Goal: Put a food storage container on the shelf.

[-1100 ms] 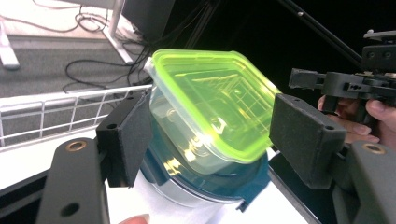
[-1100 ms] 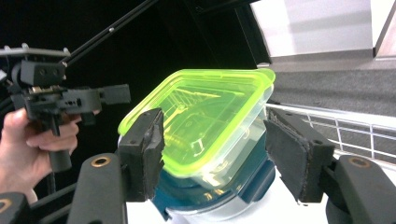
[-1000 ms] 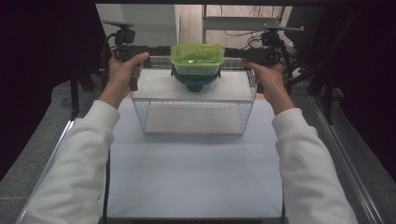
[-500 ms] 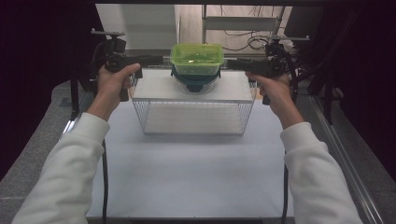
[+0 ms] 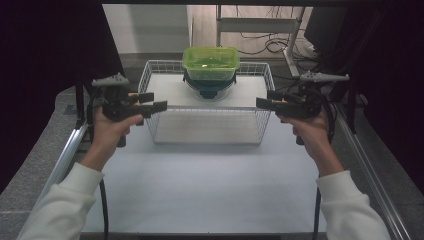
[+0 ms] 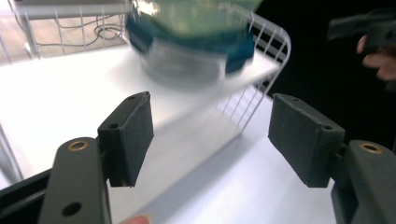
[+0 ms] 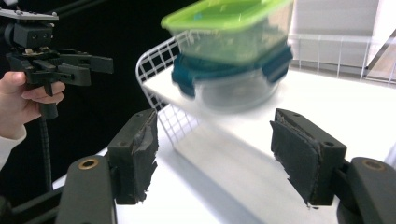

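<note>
A clear tub with a green lid (image 5: 210,61) is stacked on a round tub with a dark blue lid (image 5: 208,83). Both stand at the back of a white wire rack (image 5: 207,125). My left gripper (image 5: 152,101) is held open at the rack's front left corner and points right. At the front right corner my right gripper (image 5: 266,99) is open too, facing left. In the left gripper view the open left gripper (image 6: 210,126) faces the blurred blue-lidded tub (image 6: 187,42). The right gripper (image 7: 215,144) looks at the green-lidded tub (image 7: 233,28) on the blue-lidded tub (image 7: 233,79).
The rack stands at the far end of a white table top (image 5: 210,185) with metal rails (image 5: 65,155) along both sides. Dark curtains hang left and right. A metal frame (image 5: 257,25) and cables lie on the floor behind the table.
Both hands have drawn their grippers back from beside the stacked tubs at the rack's rear to its front corners. The tubs have not moved.
</note>
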